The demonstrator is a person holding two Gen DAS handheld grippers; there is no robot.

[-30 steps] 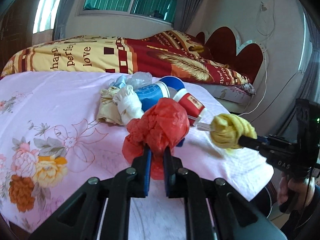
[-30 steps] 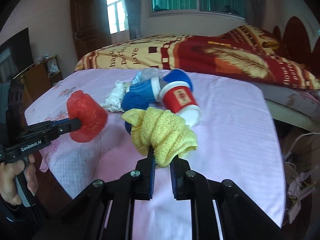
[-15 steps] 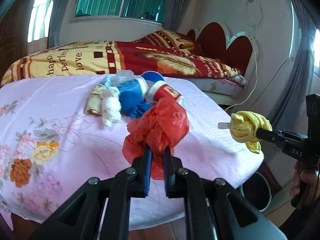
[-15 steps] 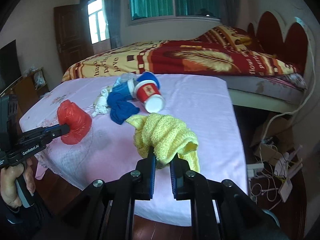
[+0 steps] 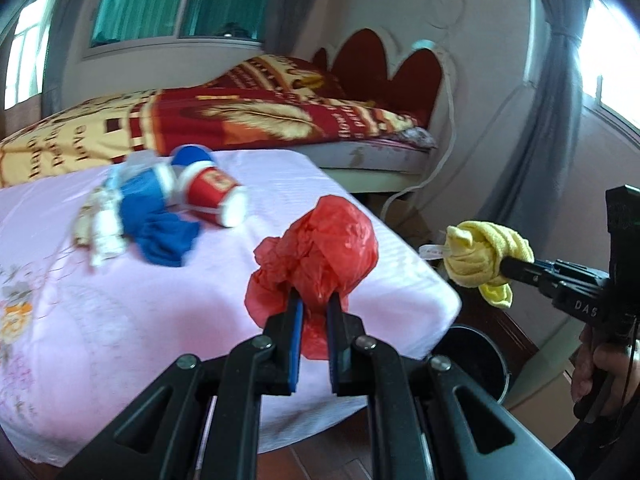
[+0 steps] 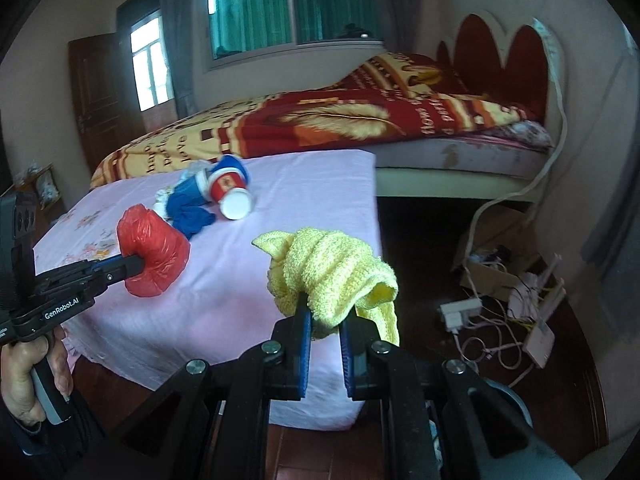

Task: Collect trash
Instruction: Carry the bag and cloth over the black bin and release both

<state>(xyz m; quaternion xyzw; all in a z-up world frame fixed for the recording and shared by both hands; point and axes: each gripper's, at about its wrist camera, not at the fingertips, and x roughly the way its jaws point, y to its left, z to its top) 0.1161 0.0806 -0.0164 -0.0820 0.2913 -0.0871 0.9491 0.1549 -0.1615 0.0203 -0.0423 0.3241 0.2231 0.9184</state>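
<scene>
My left gripper (image 5: 313,306) is shut on a crumpled red plastic bag (image 5: 320,248) and holds it above the right corner of the pink-clothed table (image 5: 120,320). My right gripper (image 6: 325,314) is shut on a yellow knitted cloth (image 6: 332,272) and holds it past the table's right edge, above the floor. The cloth also shows in the left wrist view (image 5: 482,258), the bag in the right wrist view (image 6: 152,256). On the table lie a red paper cup (image 5: 212,196), blue cups and a blue cloth (image 5: 160,224), and white crumpled trash (image 5: 102,232).
A black bin (image 5: 472,356) stands on the floor under the table's right corner. A bed with a red and yellow blanket (image 6: 320,120) runs behind the table. Cables, a power strip and a cardboard box (image 6: 500,280) lie on the floor at right.
Both grippers have pulled back and to the right from the trash pile with their loads. The yellow cloth now hangs off the table's edge and the black bin has come into view.
</scene>
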